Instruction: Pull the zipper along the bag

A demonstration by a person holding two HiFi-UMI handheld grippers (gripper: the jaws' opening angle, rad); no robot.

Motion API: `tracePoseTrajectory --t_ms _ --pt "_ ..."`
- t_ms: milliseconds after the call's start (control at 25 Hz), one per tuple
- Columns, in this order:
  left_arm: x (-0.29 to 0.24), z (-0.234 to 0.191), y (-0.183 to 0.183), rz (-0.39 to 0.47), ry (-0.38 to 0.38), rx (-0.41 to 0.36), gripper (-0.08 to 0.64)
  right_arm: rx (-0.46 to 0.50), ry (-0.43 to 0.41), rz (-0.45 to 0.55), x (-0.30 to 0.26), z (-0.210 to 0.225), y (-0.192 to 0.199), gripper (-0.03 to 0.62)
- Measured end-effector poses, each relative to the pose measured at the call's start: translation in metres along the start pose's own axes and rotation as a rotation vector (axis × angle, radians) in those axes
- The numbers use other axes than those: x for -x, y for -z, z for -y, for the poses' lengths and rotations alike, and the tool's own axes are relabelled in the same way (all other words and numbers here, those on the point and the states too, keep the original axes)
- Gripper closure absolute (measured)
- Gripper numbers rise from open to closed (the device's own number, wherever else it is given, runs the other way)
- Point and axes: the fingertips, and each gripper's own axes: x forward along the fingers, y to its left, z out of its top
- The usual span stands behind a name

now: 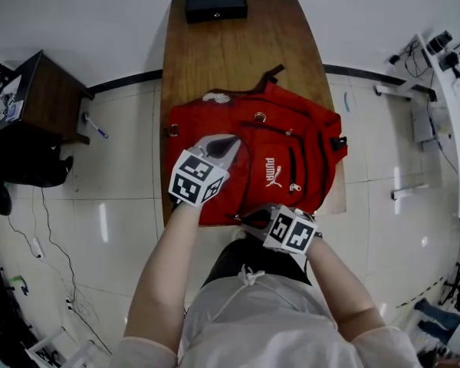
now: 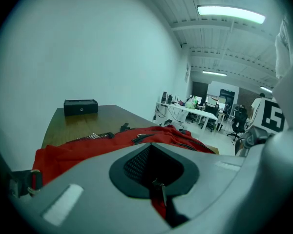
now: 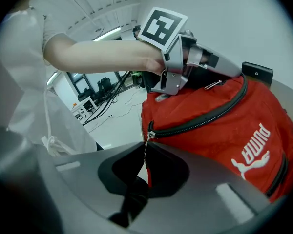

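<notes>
A red backpack (image 1: 291, 144) lies flat on the wooden table (image 1: 230, 52). My left gripper (image 1: 221, 148) rests on the bag's left half. In the left gripper view it (image 2: 158, 183) is shut on a fold of the red fabric (image 2: 88, 147). My right gripper (image 1: 251, 222) is at the bag's near edge, close to the table's front. In the right gripper view its jaws (image 3: 145, 149) are shut on the thin zipper pull, just below the slider (image 3: 150, 135). From the slider the black zipper (image 3: 205, 118) curves away over the bag.
A black box (image 1: 215, 4) sits at the table's far end. A dark side table (image 1: 50, 90) stands on the left and a white desk (image 1: 445, 90) with gear on the right. The person stands against the table's front edge.
</notes>
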Motion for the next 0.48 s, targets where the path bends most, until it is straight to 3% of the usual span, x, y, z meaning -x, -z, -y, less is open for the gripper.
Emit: tracePoseTrajectory --t_ms 200,320,480 --pt "0.000 -0.003 0.002 -0.003 -0.004 -0.006 0.554 -0.059 0.008 -0.013 -0.017 -0.001 -0.007 0.572" --pt "0.010 0.002 -0.004 0.012 -0.011 -0.008 0.554 -0.084 0.069 -0.003 -0.017 0.000 -0.006 0.555" --pt "0.043 0.031 -0.032 0.098 -0.020 -0.081 0.554 -0.186 0.129 0.165 0.002 0.001 -0.014 0.543"
